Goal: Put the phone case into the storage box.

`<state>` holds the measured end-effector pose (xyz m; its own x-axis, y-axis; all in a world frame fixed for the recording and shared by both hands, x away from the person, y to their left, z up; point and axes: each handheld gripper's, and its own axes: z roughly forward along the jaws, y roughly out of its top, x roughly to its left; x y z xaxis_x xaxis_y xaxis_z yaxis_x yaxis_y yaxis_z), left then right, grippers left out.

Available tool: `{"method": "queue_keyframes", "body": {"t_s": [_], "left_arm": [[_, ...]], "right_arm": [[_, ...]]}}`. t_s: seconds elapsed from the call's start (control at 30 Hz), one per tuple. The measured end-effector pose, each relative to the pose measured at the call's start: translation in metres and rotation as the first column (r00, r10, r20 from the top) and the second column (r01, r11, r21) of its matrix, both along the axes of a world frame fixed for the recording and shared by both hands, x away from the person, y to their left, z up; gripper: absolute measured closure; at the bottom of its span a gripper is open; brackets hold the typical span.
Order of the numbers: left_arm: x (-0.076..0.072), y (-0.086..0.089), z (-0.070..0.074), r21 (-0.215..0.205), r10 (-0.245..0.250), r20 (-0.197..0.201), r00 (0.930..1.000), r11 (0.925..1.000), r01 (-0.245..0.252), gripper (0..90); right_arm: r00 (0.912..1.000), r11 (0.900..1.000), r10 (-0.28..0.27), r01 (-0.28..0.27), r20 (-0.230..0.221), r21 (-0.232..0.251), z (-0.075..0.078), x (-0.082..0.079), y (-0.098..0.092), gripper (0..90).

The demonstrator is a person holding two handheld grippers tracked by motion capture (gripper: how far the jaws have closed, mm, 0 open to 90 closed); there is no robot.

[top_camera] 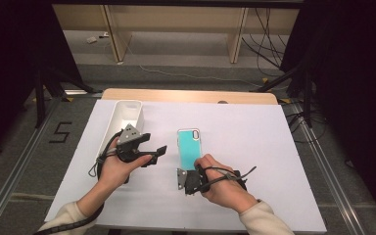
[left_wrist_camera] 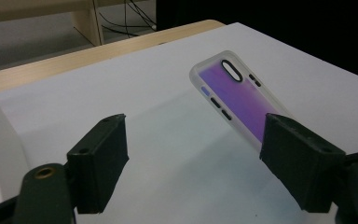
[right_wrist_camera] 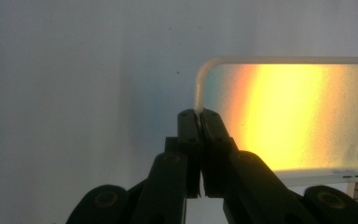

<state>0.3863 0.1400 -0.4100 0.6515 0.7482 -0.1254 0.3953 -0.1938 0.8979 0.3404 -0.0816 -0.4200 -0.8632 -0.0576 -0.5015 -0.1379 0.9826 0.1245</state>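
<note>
The phone case (top_camera: 192,148) looks like glossy plastic with a frosted translucent rim and an iridescent back that shifts from teal to purple to yellow. Matt white paper (top_camera: 254,147) covers the pale wooden desk (top_camera: 186,96). The white bin (top_camera: 125,117) looks like smooth plastic. Both tools have matt black plastic jaws.

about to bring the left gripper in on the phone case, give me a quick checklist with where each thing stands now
1. Right gripper shut on the near end of the phone case: ok, its jaws pinch the case rim in the right gripper view.
2. Left gripper open: ok, jaws stand wide apart with nothing between them.
3. Path from left gripper to case free: ok, bare white sheet lies between them.
4. Case lifted off the sheet: ok, the left gripper view shows it tilted with its far end raised.
5. White bin upright beside the left hand: ok.
6. Firmness of the right grip: cannot tell.
</note>
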Motion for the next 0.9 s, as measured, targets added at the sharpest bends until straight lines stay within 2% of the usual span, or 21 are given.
{"method": "queue_keyframes", "body": {"t_s": [0.23,0.3,0.43,0.47,0.9], "left_arm": [[0.005,-0.008,0.001,-0.007,-0.008,-0.017,0.9998,0.9999,0.008,22.0],[0.006,-0.012,0.001,-0.022,-0.011,-0.03,0.9995,0.9997,0.01,22.0],[0.009,-0.017,0.001,-0.016,-0.02,-0.037,0.9991,0.9997,0.019,22.1],[0.01,-0.019,0.001,-0.015,-0.019,-0.036,0.9992,0.9997,0.019,22.1],[0.019,-0.028,-0.003,-0.046,-0.003,-0.057,0.9984,0.999,0.001,23.4]], "right_arm": [[1.0,1.0,0.006,-0.006,0.003,0.0,0.0,0.0,0.002,88.7],[1.0,1.0,0.003,-0.003,0.003,0.0,0.0,-0.001,0.002,88.8],[1.0,1.0,-0.005,0.005,0.005,0.004,0.0,-0.002,0.004,88.8],[0.9999,1.0,0.009,-0.009,0.011,0.005,0.0,-0.001,0.004,88.8],[0.9993,1.0,0.029,-0.029,0.022,0.012,0.002,-0.001,0.008,88.7]]}}
